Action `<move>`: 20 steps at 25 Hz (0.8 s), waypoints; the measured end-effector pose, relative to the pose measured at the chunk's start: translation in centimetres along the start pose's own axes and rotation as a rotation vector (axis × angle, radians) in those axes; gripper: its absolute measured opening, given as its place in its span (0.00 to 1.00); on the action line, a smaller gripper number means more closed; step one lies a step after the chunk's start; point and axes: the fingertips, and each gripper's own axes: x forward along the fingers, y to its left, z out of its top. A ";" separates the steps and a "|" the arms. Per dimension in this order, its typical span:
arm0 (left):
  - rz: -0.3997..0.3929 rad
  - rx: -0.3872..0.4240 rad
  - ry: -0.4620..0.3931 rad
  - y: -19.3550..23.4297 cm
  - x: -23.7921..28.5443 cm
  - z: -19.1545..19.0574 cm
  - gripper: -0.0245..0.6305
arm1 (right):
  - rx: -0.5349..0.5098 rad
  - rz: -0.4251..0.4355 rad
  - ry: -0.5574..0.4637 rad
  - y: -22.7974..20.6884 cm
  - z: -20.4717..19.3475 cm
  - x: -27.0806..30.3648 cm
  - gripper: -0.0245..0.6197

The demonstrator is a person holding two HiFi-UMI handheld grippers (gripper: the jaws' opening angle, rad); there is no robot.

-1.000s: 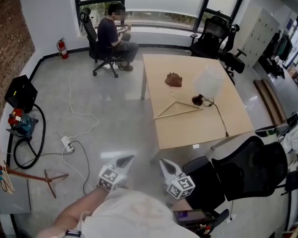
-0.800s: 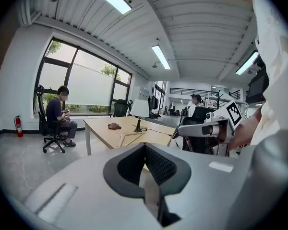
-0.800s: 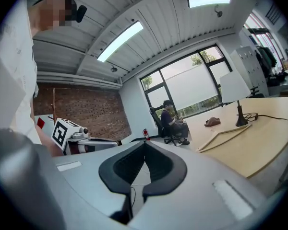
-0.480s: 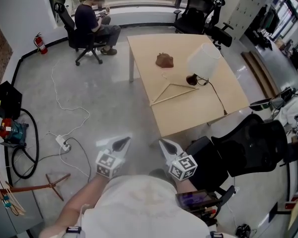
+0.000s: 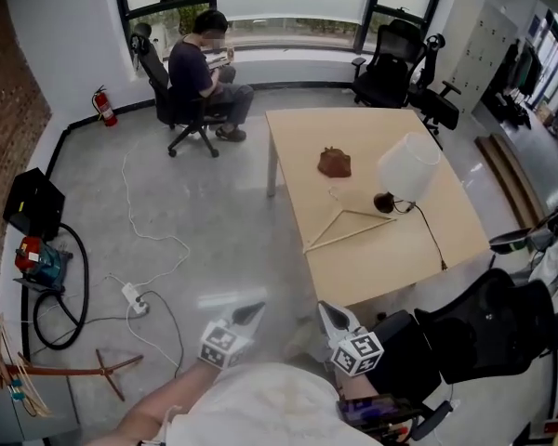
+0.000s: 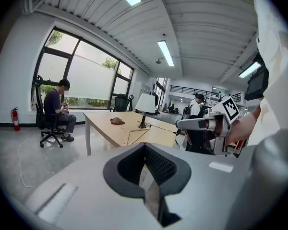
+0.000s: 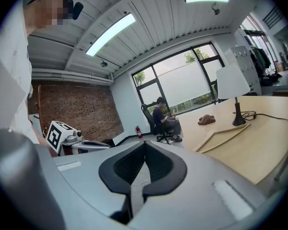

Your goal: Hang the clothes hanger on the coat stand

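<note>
1. My left gripper (image 6: 145,150) has its jaws pressed together with nothing between the pads. It is empty.
2. My right gripper (image 7: 144,150) is the same, jaws closed on themselves and holding nothing.
3. Both grippers sit low in the head view, close to my body and side by side, over bare floor. They point toward the table (image 5: 391,268) but are short of its near edge.
4. The clothes hanger (image 5: 349,234) lies flat on the tabletop, near the middle, untouched. It is just beside the base of a lamp (image 5: 407,167), with a small brown object (image 5: 334,163) a little beyond it.
5. What I take to be the coat stand (image 5: 65,373) is a wooden pole with splayed feet, far off at my lower left and well apart from the table.
6. My judgement is that nothing of the task is done yet. I still have to reach the table, open a gripper, pick up the hanger, carry it across the floor and hook it on the stand.
</note>
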 end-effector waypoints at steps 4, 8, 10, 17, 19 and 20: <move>0.005 -0.001 0.025 1.1 2.7 0.8 0.04 | 0.012 0.019 -0.019 -2.2 1.3 1.9 0.06; -0.015 0.034 0.031 1.1 6.9 2.9 0.04 | 0.026 0.025 -0.037 -6.0 3.1 3.2 0.06; -0.028 0.050 0.032 1.1 9.7 4.0 0.04 | 0.026 0.021 -0.040 -8.3 4.0 3.5 0.06; -0.045 0.075 0.071 0.5 18.0 5.3 0.04 | 0.020 0.020 -0.040 -15.8 6.5 4.4 0.06; -0.031 0.083 0.071 1.3 20.4 6.2 0.04 | 0.009 0.039 -0.051 -18.1 7.6 5.8 0.06; -0.021 0.087 0.075 1.7 21.4 6.6 0.04 | 0.006 0.049 -0.054 -19.1 8.1 6.5 0.06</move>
